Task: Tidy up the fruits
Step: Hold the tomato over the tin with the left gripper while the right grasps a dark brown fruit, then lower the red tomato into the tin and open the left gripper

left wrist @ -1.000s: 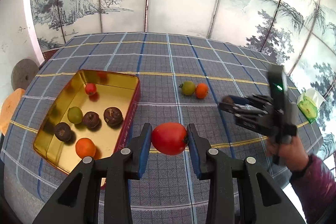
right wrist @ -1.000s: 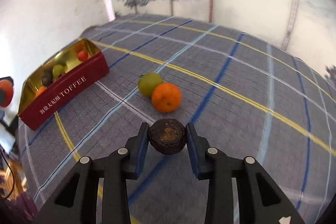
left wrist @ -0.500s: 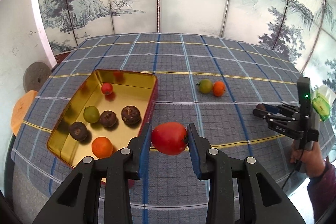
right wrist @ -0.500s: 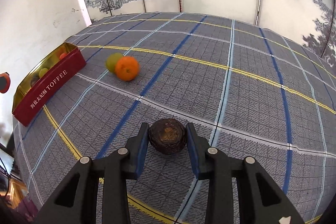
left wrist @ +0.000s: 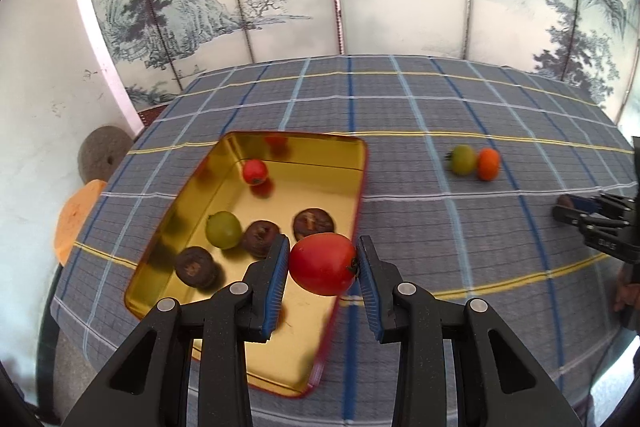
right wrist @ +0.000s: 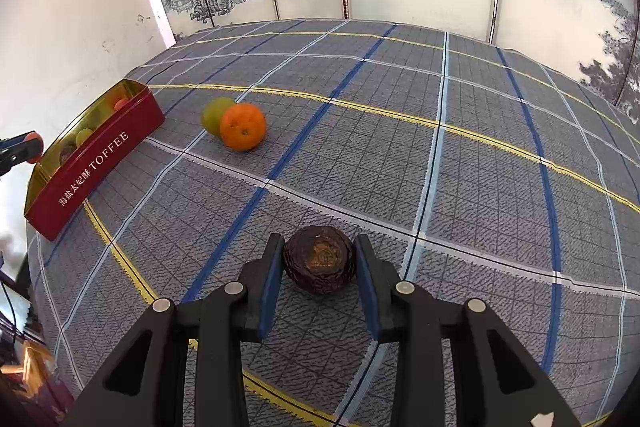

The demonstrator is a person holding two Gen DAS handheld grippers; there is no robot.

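The red tomato sits clamped in the left gripper, above the near right edge of the gold tin; judged next: ease it left over the tin's floor and release. The right gripper pinches a dark wrinkled fruit low over the table, far right of the tin.

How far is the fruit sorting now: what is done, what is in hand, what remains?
Done: five fruits lie in the gold tin. In hand: the left gripper holds a red tomato, the right gripper a dark wrinkled fruit. Left: the green fruit and orange on the cloth.
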